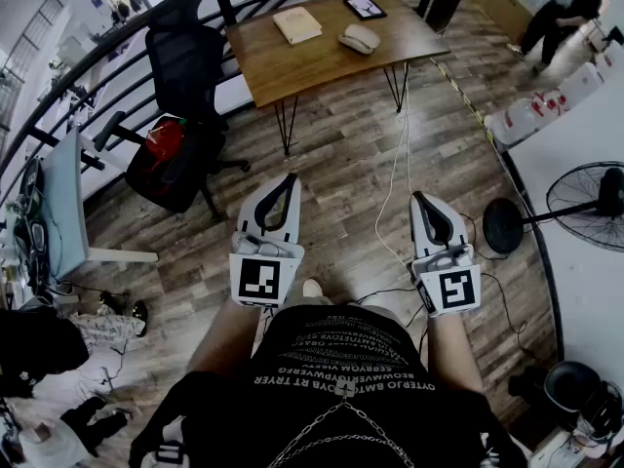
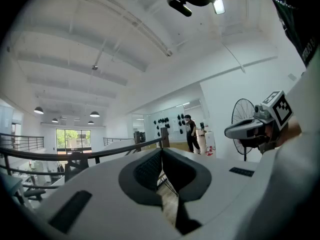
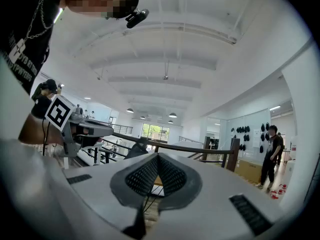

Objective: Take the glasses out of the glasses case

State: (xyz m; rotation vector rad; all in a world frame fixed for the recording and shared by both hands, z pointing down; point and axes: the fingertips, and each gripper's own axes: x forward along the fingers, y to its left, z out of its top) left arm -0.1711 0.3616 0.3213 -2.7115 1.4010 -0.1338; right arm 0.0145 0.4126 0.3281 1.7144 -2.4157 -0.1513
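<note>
Both hand-held grippers are empty and nothing of the task is done yet, as far as the pictures show. The left hand-held gripper and the right hand-held gripper are held level in front of the person's body, above bare wooden floor. The glasses case, a pale rounded shell, lies on the wooden counter well ahead of both tips, roughly between the lines on which they point. It looks closed, and no glasses are in sight. A book lies to its left and a tablet just beyond it. By my judgement the whole job remains: getting to the counter, steadying and opening the case, and lifting the glasses out.

Only the head view shows the case and how far it lies from the tips. Neither gripper view shows it. Each of them shows how the jaws stand. In the left gripper view the dark ribbed pads meet at the tips with nothing pinched there. In the right gripper view the pads are likewise together and bare. Each gripper view also catches the other hand-held gripper off to its side, level and at about the same height. They alone show the high white ceiling, and a person standing far off to the right of the right hand-held gripper.
</note>
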